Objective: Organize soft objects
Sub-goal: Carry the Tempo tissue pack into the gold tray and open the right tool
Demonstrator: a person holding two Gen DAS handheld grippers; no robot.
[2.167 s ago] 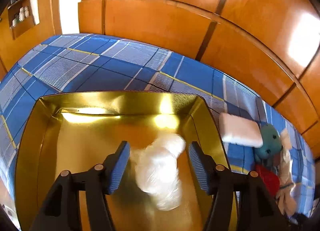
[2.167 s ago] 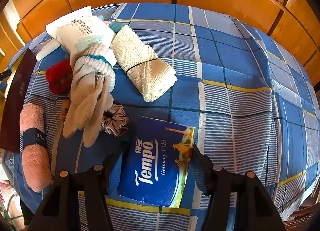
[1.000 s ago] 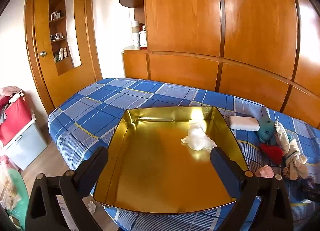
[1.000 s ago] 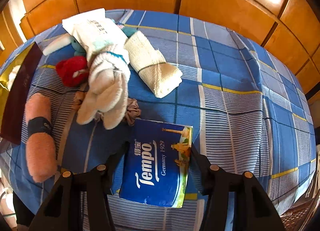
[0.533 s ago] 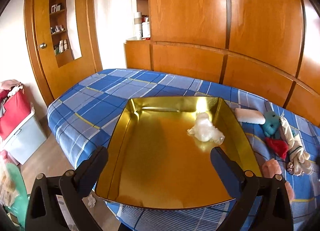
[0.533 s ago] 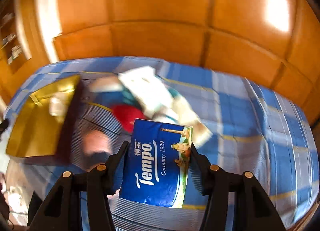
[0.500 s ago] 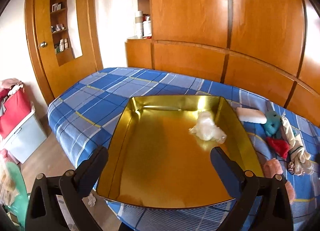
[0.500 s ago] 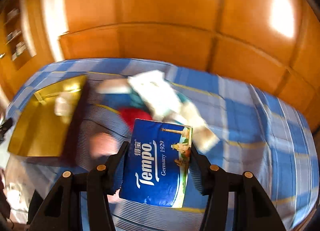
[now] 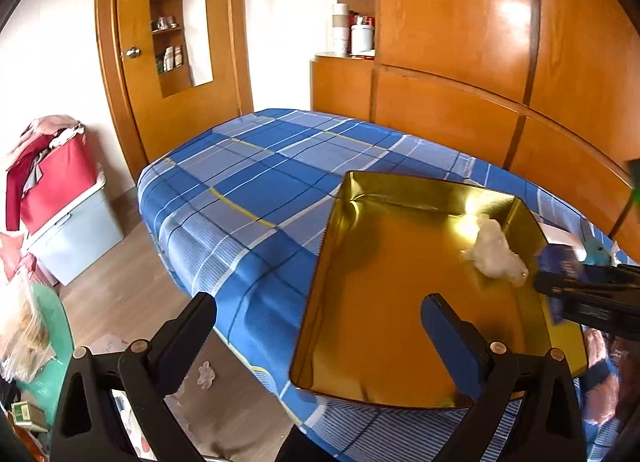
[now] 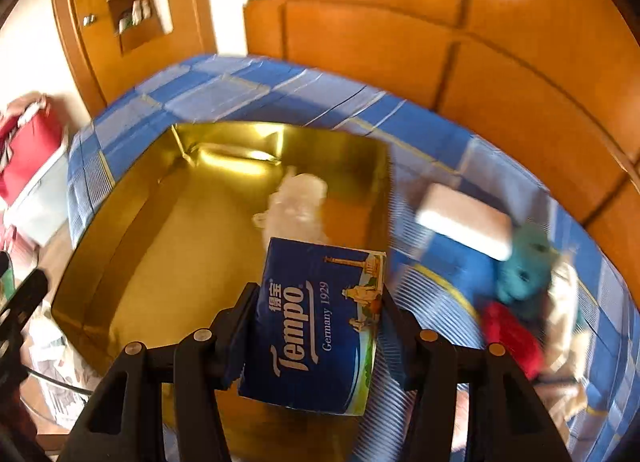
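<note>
My right gripper is shut on a blue Tempo tissue pack, held in the air over the near right part of the gold tray. A crumpled white plastic bag lies inside the tray near its far right wall. In the left wrist view the gold tray sits on the blue plaid bed with the white bag in it. My left gripper hangs open and empty at the tray's near left corner. The right gripper with the blue pack enters from the right edge.
Right of the tray lie a white sponge, a teal plush toy, a red soft item and a pale cloth. Wooden wardrobe panels back the bed. On the floor at left stands a red bag on a pale bin.
My right gripper has carried the tissue pack up off the bed and leftward to above the tray. My left gripper has drawn back and swung left, so the tray sits further right in its view.
</note>
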